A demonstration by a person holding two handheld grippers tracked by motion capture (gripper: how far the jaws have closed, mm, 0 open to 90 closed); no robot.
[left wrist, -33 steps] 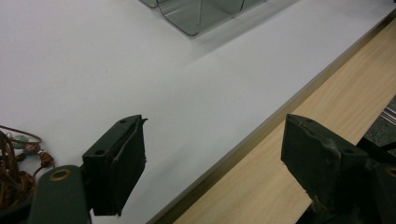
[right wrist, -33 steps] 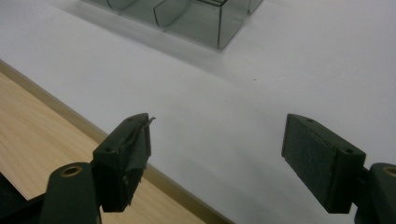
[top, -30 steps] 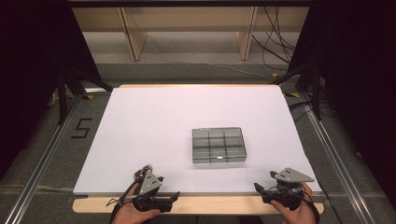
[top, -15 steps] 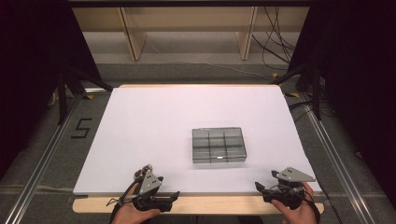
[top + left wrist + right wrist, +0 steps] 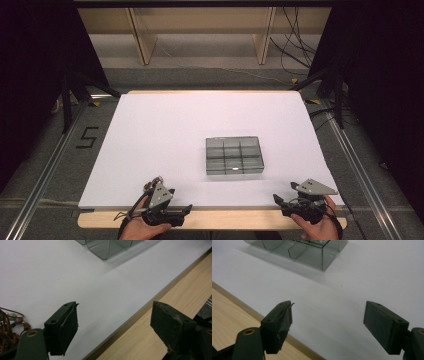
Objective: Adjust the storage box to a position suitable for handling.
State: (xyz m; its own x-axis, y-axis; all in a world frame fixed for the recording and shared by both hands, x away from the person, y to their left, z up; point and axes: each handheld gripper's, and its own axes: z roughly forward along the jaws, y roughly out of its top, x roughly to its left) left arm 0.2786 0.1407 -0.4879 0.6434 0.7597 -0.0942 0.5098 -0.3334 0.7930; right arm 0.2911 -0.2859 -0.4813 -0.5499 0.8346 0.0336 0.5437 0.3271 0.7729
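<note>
A clear grey box with several compartments [image 5: 234, 155] sits on the white table sheet [image 5: 165, 130], right of centre. Its near corner shows in the left gripper view [image 5: 107, 248] and the right gripper view [image 5: 312, 252]. My left gripper [image 5: 183, 210] rests at the front edge, held by a hand, jaws wide open and empty [image 5: 115, 308]. A small tangle of brown cord with beads [image 5: 150, 186] lies just beside it [image 5: 8, 327]. My right gripper [image 5: 280, 202] is at the front right, also held by a hand, open with nothing between its jaws [image 5: 329, 306].
A bare wooden strip [image 5: 225, 219] runs along the table's front edge [image 5: 162, 305]. Wooden shelving [image 5: 200, 30] and loose cables [image 5: 295, 45] stand beyond the far edge. Metal rails [image 5: 45, 170] flank the table. A "5" [image 5: 87, 137] is marked on the floor at left.
</note>
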